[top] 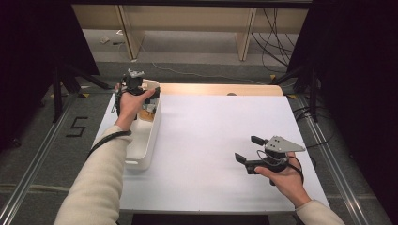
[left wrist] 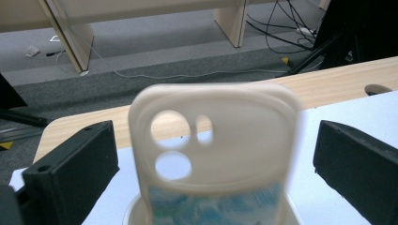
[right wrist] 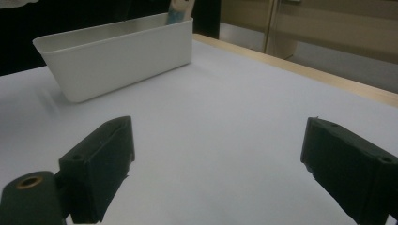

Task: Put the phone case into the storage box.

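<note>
Cream phone case (left wrist: 213,150) stands between the released, wide-open left gripper (left wrist: 213,159), untouched, over the white bin (top: 145,140).

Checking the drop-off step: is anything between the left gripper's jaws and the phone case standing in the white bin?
Nothing visible. In the left gripper view the phone case stands upright between the left gripper's open jaws, a gap showing on each side. It sits in the white bin.

Bright even light on the table (top: 211,140), dark surroundings, blurred close-ups.
</note>
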The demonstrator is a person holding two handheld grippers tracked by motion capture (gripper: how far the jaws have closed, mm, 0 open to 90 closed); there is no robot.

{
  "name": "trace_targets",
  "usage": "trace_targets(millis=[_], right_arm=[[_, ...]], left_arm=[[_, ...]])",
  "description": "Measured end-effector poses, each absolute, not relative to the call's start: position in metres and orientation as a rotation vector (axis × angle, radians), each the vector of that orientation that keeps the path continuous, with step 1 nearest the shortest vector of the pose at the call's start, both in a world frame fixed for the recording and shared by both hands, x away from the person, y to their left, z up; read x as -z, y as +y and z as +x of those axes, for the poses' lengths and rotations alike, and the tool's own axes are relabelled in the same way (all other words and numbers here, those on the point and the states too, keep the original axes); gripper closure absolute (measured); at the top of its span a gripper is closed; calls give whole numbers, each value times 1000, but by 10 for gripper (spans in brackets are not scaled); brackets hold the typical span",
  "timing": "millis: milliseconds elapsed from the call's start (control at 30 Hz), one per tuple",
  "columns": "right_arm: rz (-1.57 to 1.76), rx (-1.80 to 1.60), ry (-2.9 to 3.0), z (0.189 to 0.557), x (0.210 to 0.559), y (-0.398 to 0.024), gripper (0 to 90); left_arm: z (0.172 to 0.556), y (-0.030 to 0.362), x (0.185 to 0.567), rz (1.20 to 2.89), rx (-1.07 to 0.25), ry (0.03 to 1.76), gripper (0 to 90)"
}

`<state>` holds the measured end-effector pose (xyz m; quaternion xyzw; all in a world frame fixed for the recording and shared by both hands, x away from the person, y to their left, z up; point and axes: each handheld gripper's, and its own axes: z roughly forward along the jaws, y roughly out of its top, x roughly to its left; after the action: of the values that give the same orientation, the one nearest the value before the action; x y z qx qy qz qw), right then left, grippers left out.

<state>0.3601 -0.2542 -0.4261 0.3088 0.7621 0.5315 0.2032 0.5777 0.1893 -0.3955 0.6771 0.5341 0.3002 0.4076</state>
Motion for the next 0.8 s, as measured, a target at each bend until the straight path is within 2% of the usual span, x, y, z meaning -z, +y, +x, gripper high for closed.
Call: trace_targets(millis=[800], right_arm=[[864,-1482,2123,360,426,-254,109]], left_arm=[[561,188,376,1690,-777,1274,0]])
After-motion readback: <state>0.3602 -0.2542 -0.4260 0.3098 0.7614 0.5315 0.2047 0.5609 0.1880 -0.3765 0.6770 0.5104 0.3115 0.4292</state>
